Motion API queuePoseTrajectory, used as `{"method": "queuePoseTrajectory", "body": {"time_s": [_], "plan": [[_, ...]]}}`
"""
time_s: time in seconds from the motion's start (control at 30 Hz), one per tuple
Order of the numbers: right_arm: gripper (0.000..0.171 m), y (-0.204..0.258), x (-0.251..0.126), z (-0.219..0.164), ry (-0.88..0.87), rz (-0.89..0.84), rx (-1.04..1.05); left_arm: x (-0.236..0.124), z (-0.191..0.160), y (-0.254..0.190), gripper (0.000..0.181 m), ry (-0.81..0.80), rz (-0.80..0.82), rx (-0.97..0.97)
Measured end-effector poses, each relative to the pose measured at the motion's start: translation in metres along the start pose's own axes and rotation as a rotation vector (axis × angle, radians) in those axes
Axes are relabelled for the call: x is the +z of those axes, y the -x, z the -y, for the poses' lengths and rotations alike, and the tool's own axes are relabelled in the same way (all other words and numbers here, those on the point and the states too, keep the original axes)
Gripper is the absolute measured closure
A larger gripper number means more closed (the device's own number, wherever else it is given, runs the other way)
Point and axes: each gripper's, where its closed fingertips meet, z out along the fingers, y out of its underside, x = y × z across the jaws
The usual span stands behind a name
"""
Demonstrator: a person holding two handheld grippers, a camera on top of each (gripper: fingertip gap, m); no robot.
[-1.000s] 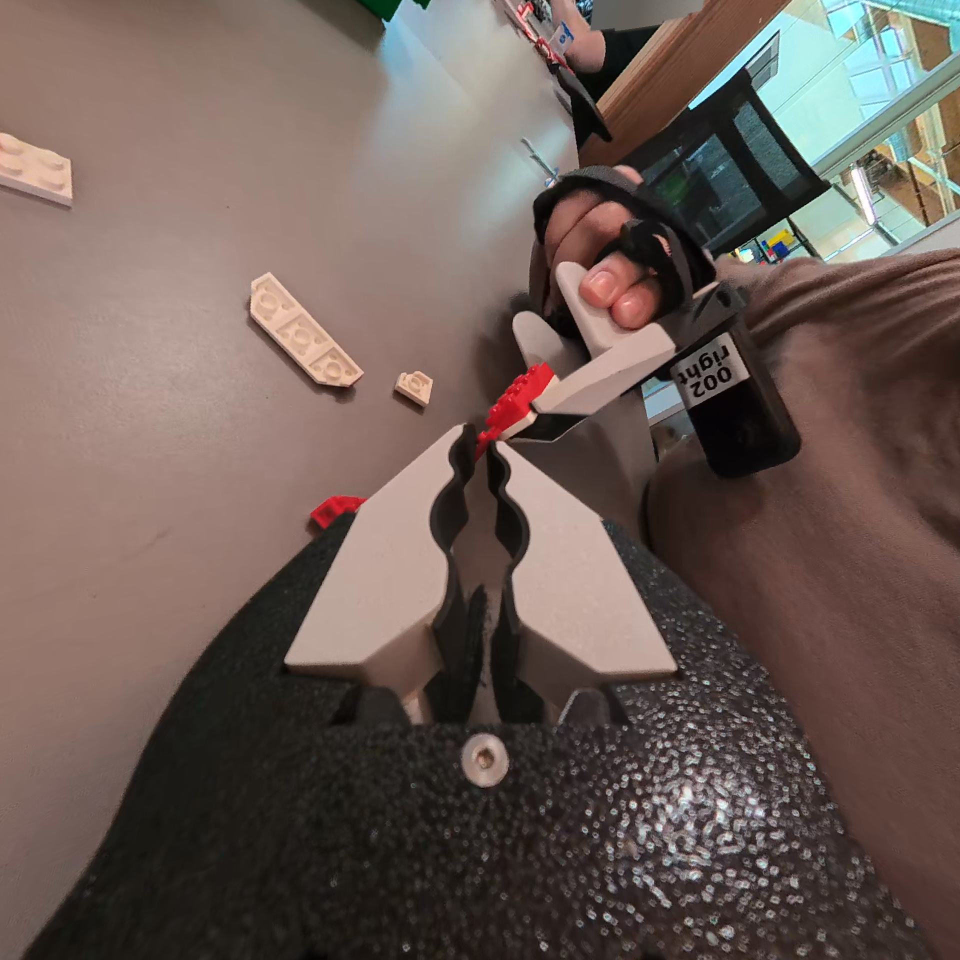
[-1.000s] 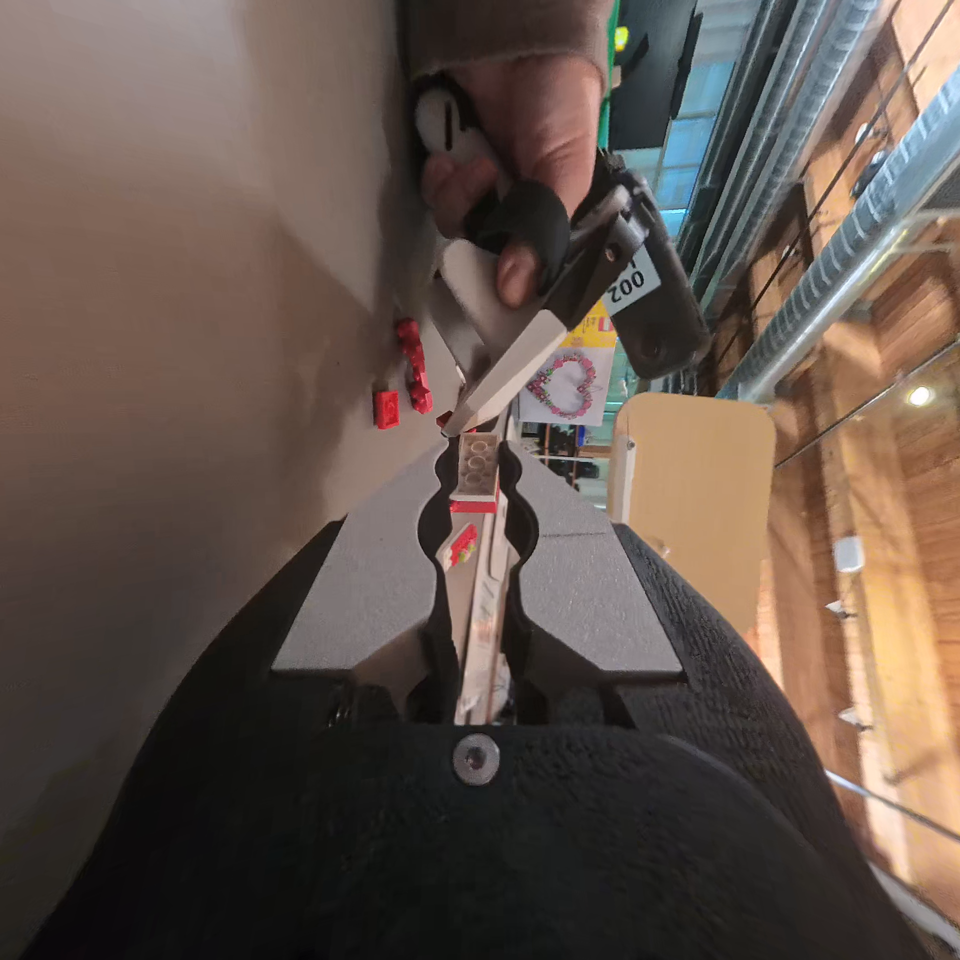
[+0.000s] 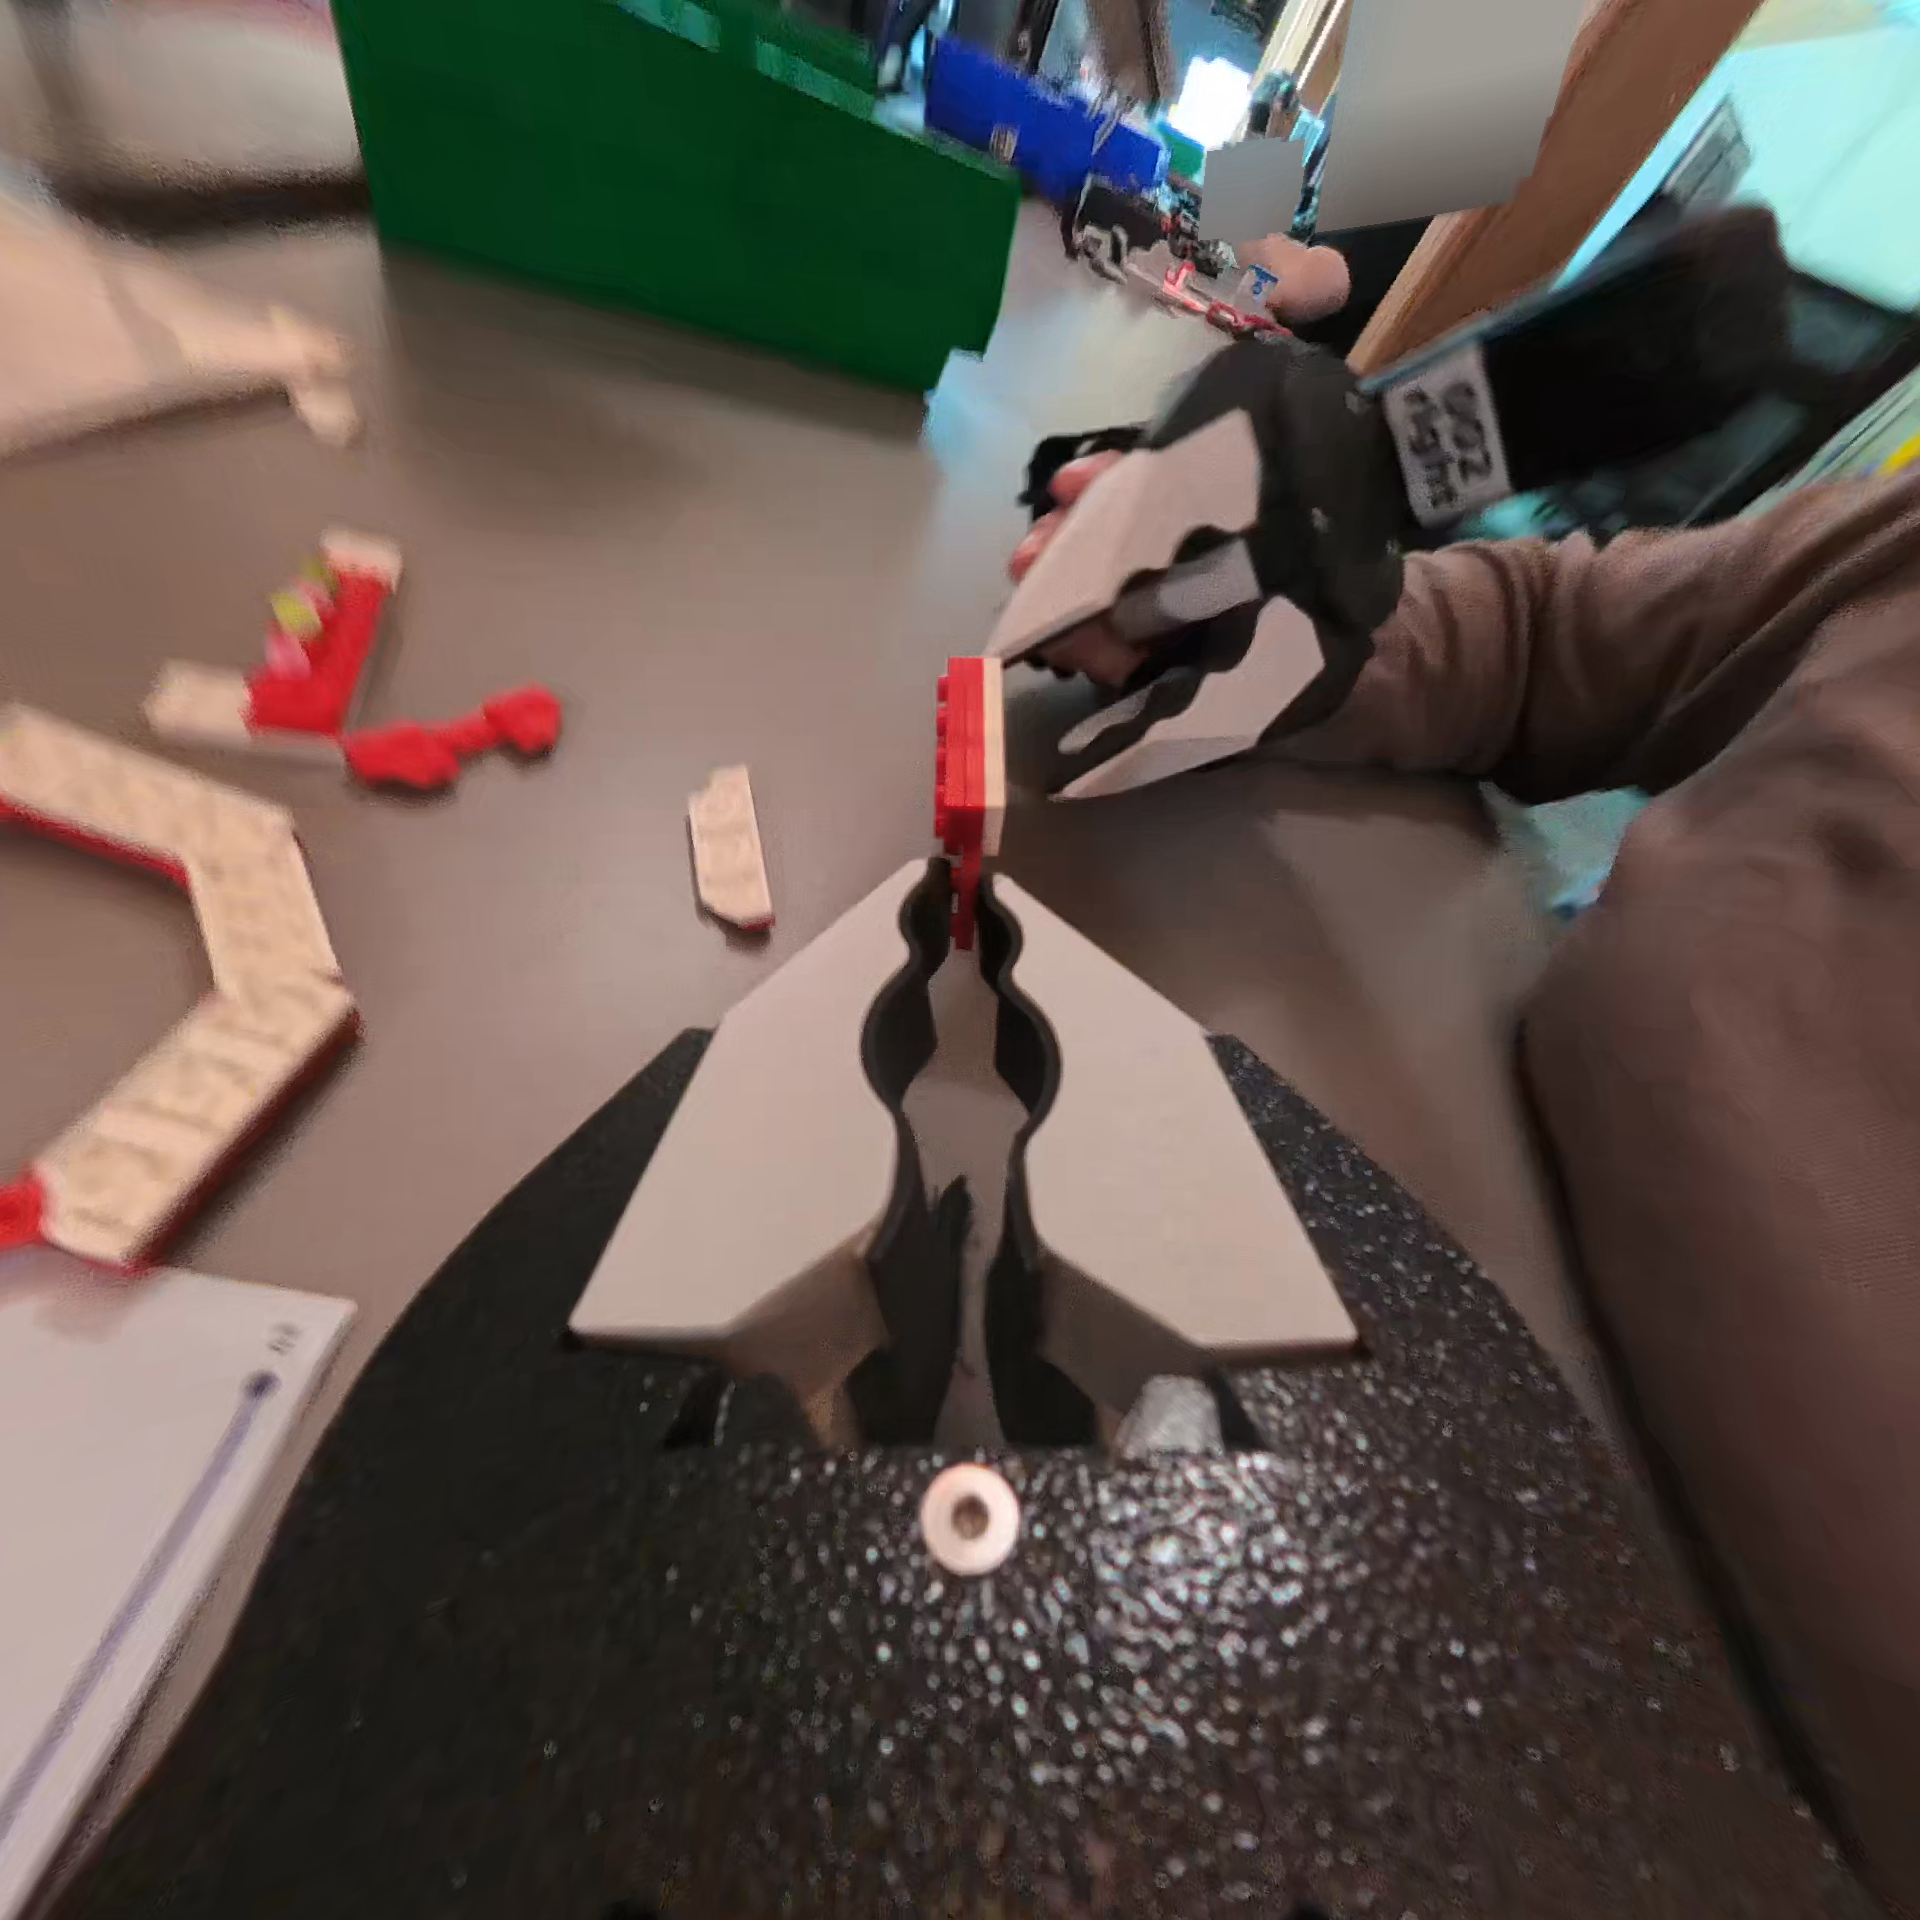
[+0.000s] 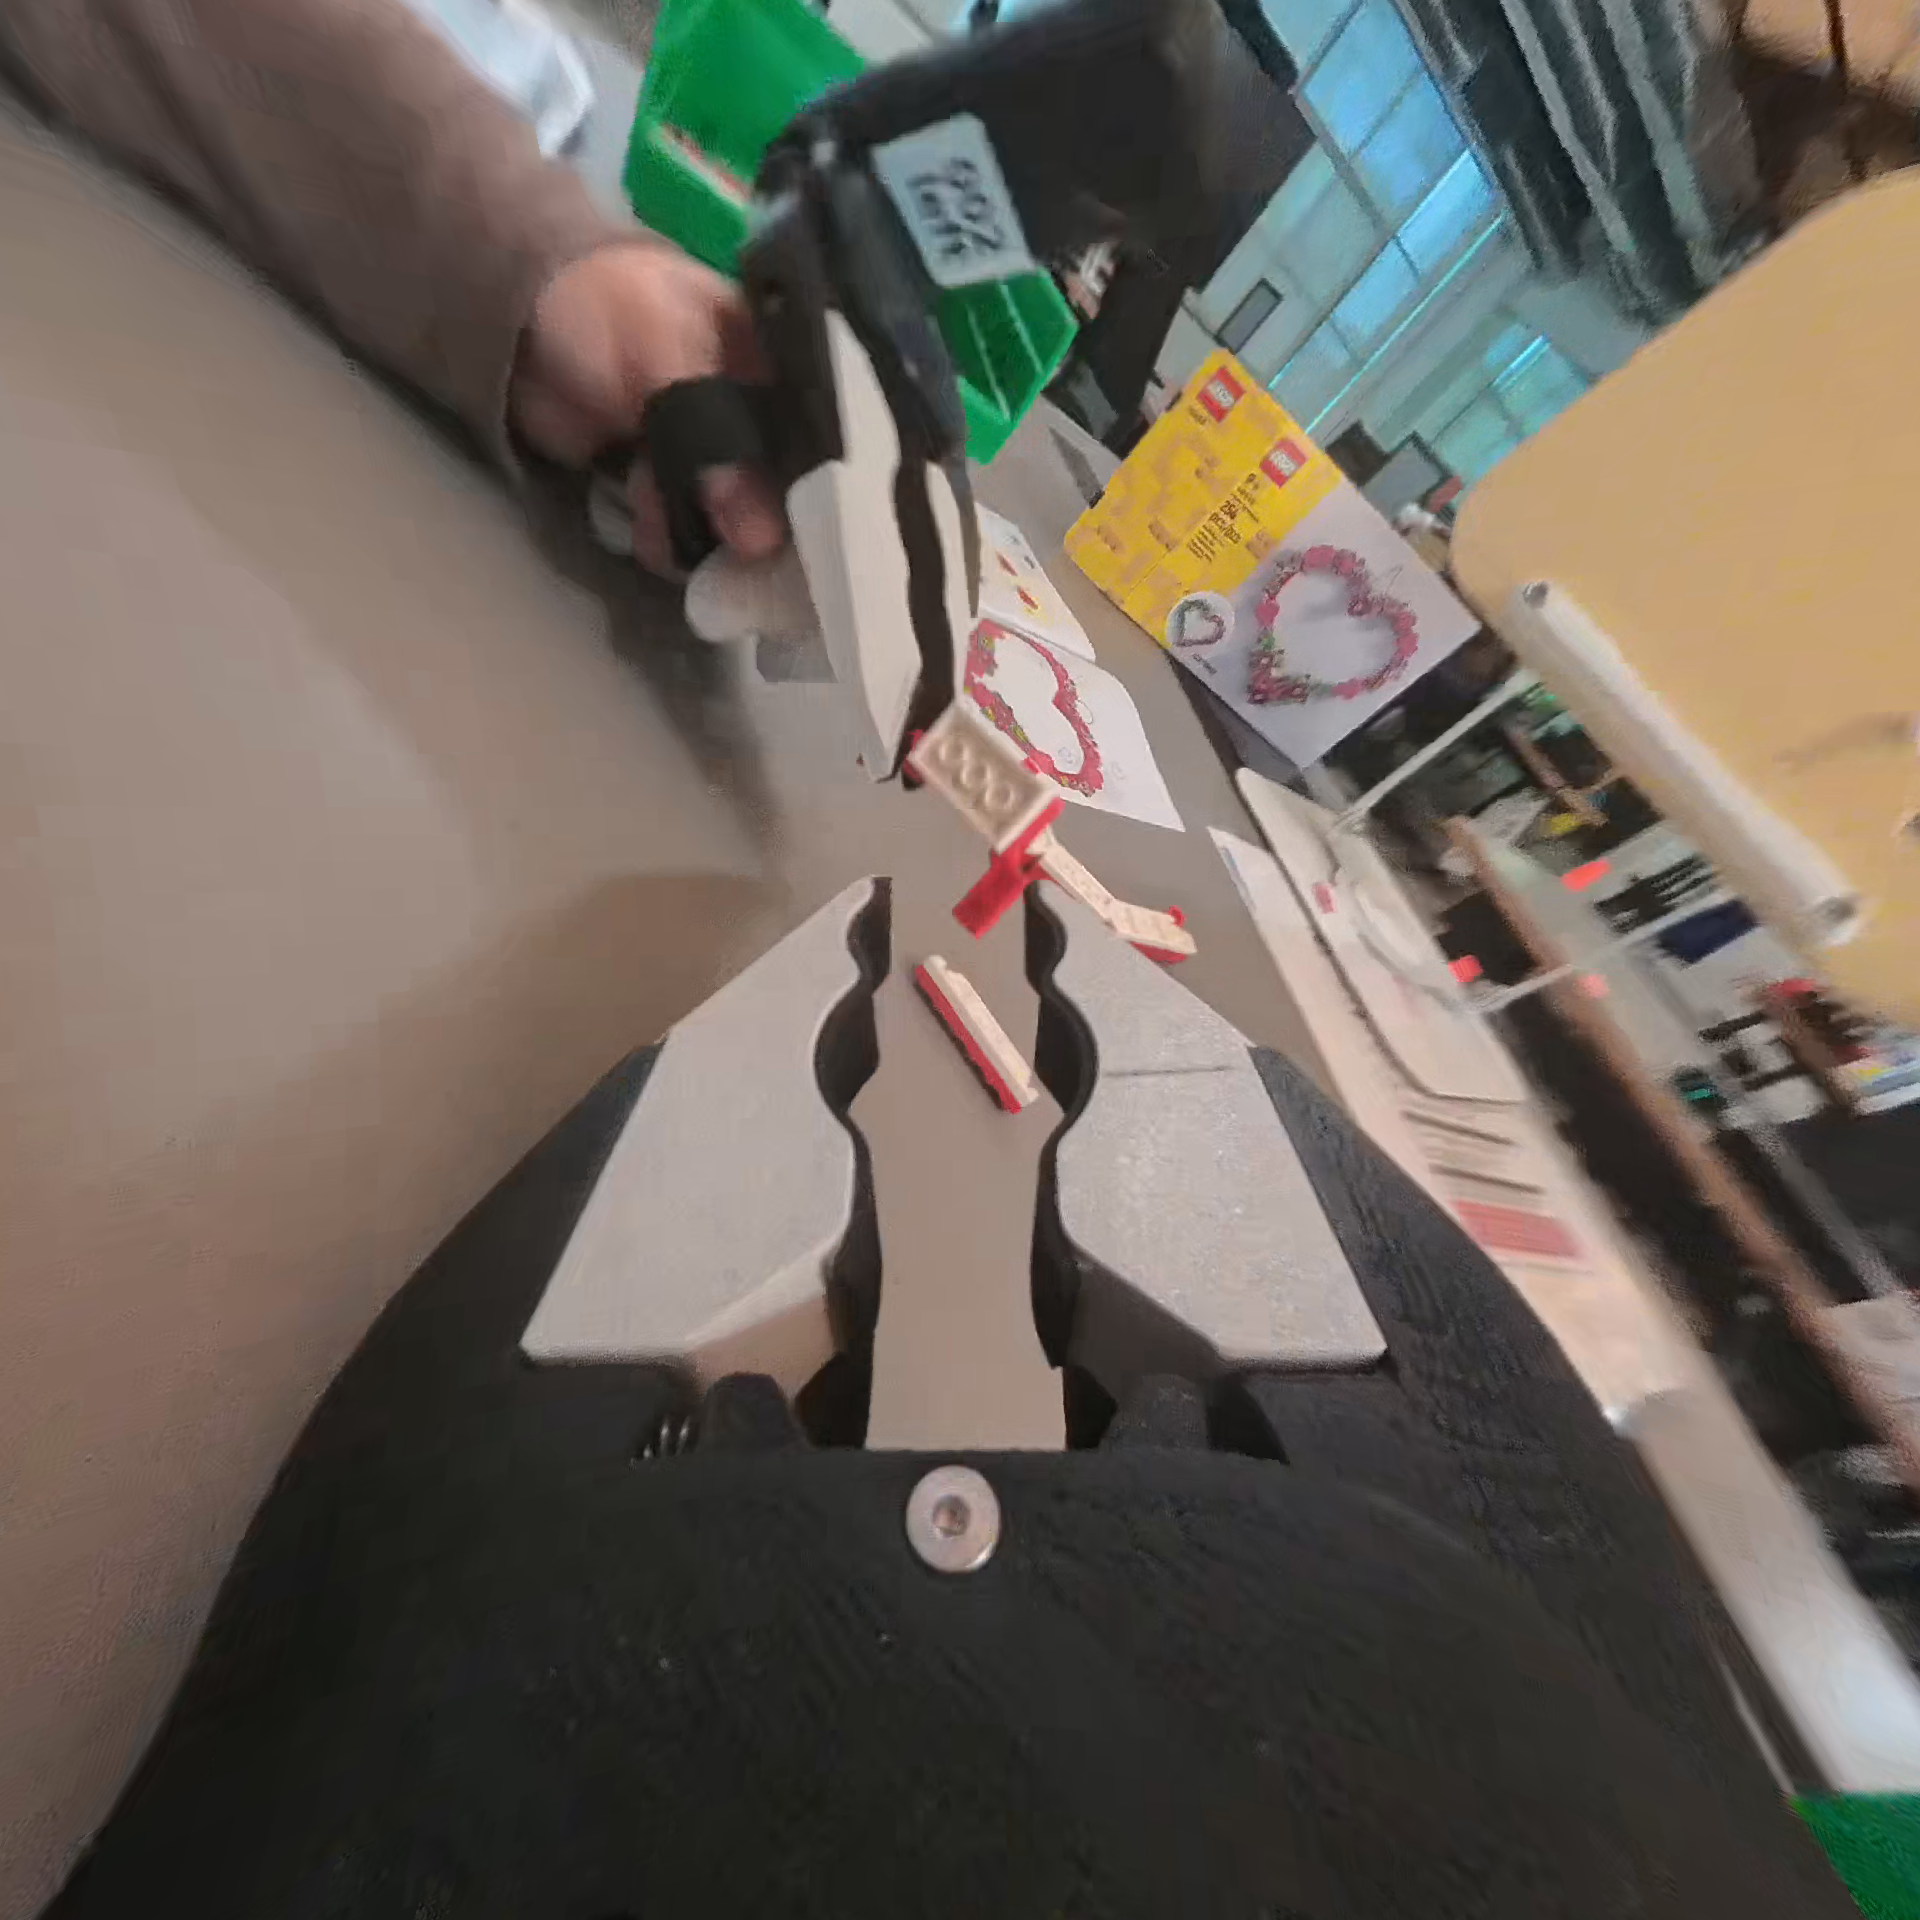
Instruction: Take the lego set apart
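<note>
Now right tongs (image 4: 956,894), apparently spread, have released the red-and-white piece (image 3: 971,774) left tongs (image 3: 961,883) pinch.

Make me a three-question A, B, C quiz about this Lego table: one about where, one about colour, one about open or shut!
1. Where is the green bin?
A. far side of the table
B. on a chair
C. upside down on a booklet

2. What colours is the lego piece in the left gripper?
A. blue and yellow
B. red and white
C. all black

3. The right gripper is:
A. open
B. shut on a brick
C. out of sight

Answers: 1 A, it stands beyond the loose pieces; 2 B, red layer on white; 3 A, its fingers are wide apart.
</note>
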Motion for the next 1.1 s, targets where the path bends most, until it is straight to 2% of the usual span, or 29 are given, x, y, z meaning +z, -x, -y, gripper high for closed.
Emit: {"method": "queuePoseTrajectory", "body": {"time_s": [0.13, 0.2, 0.3, 0.33, 0.4, 0.47, 0.5, 0.57, 0.6, 0.7, 0.83, 1.0, 1.1], "plan": [[0.134, -0.003, 0.001, 0.004, -0.049, 0.07, 0.224, 0.002, 0.003, -0.008, 0.179, -0.007, 0.135, 0.463], [0.138, 0.0, 0.001, 0.006, -0.066, 0.115, 0.258, 0.005, 0.002, -0.014, 0.179, -0.004, 0.161, 0.598], [0.155, 0.007, 0.0, 0.007, -0.063, 0.168, 0.268, 0.006, 0.003, -0.02, 0.179, -0.019, 0.153, 0.66], [0.165, 0.009, 0.0, 0.007, -0.058, 0.179, 0.269, 0.006, 0.003, -0.02, 0.179, -0.02, 0.143, 0.652], [0.167, 0.009, 0.002, 0.006, -0.036, 0.169, 0.287, 0.005, 0.004, -0.017, 0.178, -0.036, 0.138, 0.613], [0.168, 0.003, 0.007, 0.001, 0.016, 0.112, 0.331, 0.003, 0.009, -0.004, 0.177, -0.028, 0.234, 0.589], [0.168, 0.0, 0.011, -0.002, 0.05, 0.078, 0.36, 0.0, 0.012, 0.004, 0.174, 0.001, 0.313, 0.609], [0.168, -0.005, 0.017, -0.008, 0.099, 0.02, 0.429, -0.013, 0.024, 0.025, 0.136, 0.035, 0.558, 0.749], [0.168, -0.006, 0.019, -0.009, 0.114, 0.005, 0.472, -0.017, 0.027, 0.026, 0.13, 0.055, 0.63, 0.865], [0.168, -0.002, 0.025, -0.009, 0.138, 0.006, 0.573, -0.012, 0.024, 0.013, 0.141, 0.149, 0.702, 1.179], [0.168, 0.004, 0.029, -0.007, 0.157, 0.016, 0.616, 0.002, 0.014, 0.007, 0.162, 0.274, 0.748, 1.394], [0.169, 0.008, 0.03, -0.007, 0.168, 0.042, 0.628, 0.003, 0.013, 0.011, 0.167, 0.32, 0.768, 1.376], [0.162, 0.014, 0.022, 0.013, 0.03, 0.162, 0.552, 0.002, 0.016, 0.004, 0.167, 0.217, 0.669, 1.19]]}}
